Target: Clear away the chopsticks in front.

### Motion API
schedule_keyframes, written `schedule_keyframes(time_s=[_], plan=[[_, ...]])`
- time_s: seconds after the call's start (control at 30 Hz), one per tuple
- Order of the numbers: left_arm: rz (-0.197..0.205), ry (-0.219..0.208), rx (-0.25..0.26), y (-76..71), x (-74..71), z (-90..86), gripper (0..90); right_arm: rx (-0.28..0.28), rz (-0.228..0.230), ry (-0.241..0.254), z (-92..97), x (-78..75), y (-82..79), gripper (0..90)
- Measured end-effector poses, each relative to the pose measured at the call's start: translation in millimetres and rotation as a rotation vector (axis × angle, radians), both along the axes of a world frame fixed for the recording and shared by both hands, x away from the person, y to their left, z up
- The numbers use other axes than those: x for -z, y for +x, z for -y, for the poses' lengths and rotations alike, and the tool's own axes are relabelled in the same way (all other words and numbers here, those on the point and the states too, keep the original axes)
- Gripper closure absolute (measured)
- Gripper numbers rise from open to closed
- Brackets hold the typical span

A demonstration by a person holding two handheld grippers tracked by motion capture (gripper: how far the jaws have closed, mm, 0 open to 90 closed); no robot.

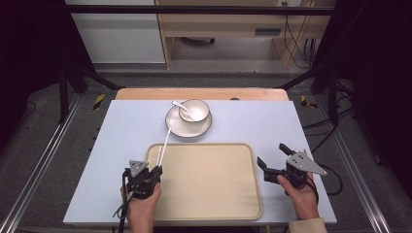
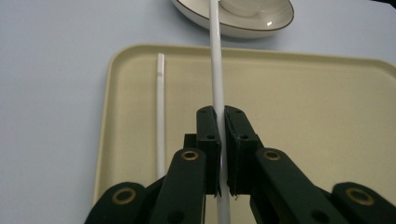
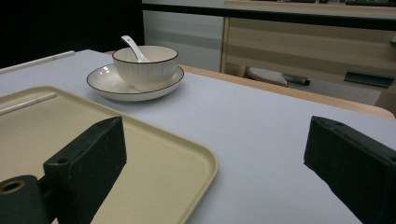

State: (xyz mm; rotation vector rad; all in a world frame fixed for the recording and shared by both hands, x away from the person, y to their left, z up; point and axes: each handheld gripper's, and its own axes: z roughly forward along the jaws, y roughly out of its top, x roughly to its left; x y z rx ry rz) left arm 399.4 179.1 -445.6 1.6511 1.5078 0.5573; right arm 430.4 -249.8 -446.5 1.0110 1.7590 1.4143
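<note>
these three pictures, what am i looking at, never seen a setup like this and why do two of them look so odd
A person sits at a table holding a handheld two-jaw gripper in each hand; there is no robot arm. The high view comes from a fixed camera above. The other two come from cameras riding on each gripper, looking along its black jaws.

On the table lie a beige tray and a plate carrying a bowl with a white spoon in it. The left gripper is shut on a white chopstick; a second chopstick lies on the tray. The right gripper is open, holding nothing, beside the tray.
</note>
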Motion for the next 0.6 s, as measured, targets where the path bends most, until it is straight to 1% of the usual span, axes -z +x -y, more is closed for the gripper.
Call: schedule_keyframes(time_s=[0.07, 0.1, 0.2, 0.27, 0.43, 0.6], plan=[[-0.009, 0.002, 0.002, -4.3, 4.5, 1.7, 85.2, -0.001, -0.001, -0.002, -0.8, 0.2, 0.2, 5.9], [-0.009, -0.005, -0.005, -6.6, 7.1, 2.6, 85.2, -0.002, -0.002, -0.004, -1.0, 0.2, 0.3, 5.9], [-0.024, 0.009, -0.006, -14.8, 14.1, 3.1, 85.2, -0.004, -0.005, -0.003, -1.3, 0.5, 0.3, 5.9], [-0.028, 0.002, -0.016, -18.2, 17.5, 2.5, 85.2, -0.003, -0.001, -0.002, -1.0, 0.7, 0.4, 5.9], [-0.040, 0.013, -0.031, -24.9, 22.4, -1.3, 85.2, -0.003, -0.002, -0.002, -0.7, 0.8, 0.3, 5.9], [-0.047, 0.009, -0.041, -26.4, 24.6, -4.3, 85.2, -0.004, -0.007, -0.005, -1.3, 0.8, 0.3, 5.9]])
